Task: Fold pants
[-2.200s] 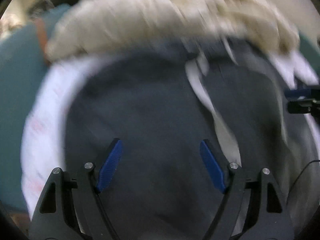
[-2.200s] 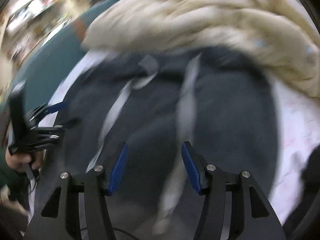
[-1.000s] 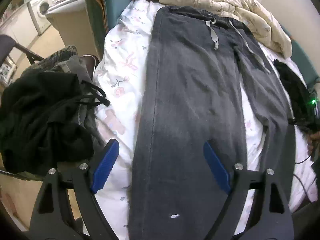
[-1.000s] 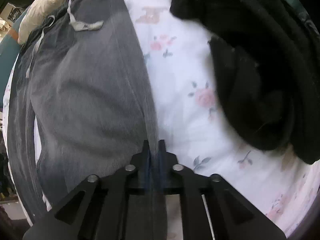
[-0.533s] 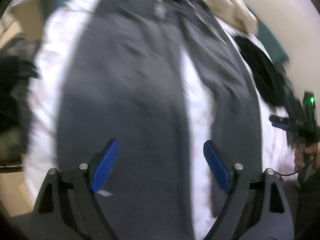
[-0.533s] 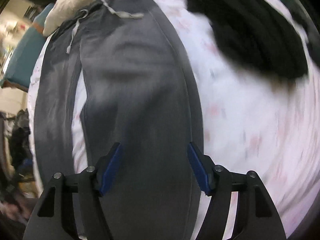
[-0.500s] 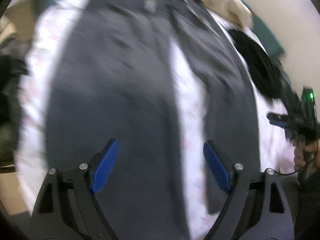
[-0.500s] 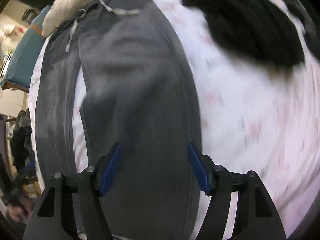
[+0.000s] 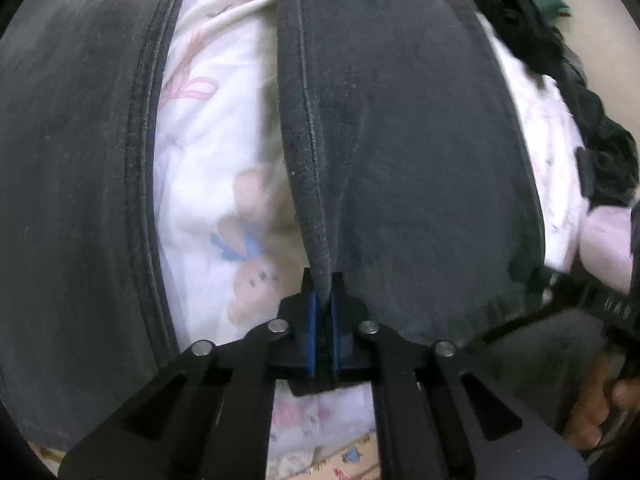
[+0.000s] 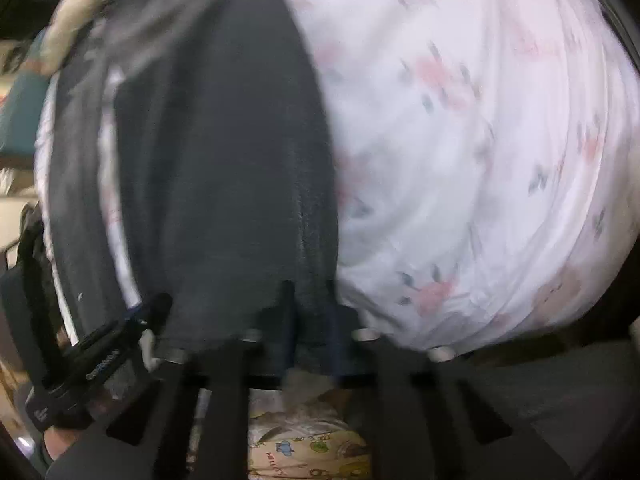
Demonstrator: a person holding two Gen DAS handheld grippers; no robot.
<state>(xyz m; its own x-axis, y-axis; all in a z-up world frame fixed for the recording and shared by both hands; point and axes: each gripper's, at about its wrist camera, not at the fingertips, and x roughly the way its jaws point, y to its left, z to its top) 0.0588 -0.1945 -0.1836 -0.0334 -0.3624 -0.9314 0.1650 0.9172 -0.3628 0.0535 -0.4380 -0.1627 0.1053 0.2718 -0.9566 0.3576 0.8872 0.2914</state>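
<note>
Dark grey pants lie flat on a floral bedsheet, legs toward me. In the left wrist view my left gripper has its jaws closing, blue pads pinching the inner edge of the right leg near its hem. The other leg lies to the left, apart. The right wrist view is blurred. There my right gripper has its jaws closing, pads drawn together on the outer edge of the same leg at the hem. The left gripper's body shows at lower left.
A black heap of clothes lies on the bed's right side. A cream duvet is bunched at the waistband end. White sheet spreads right of the pants. A yellow patterned cloth shows at the near bed edge. A hand holds the right tool.
Both grippers swept down the pants from the waist to the hem end. Both were wide open half a second ago and now pinch the edges of one leg.
</note>
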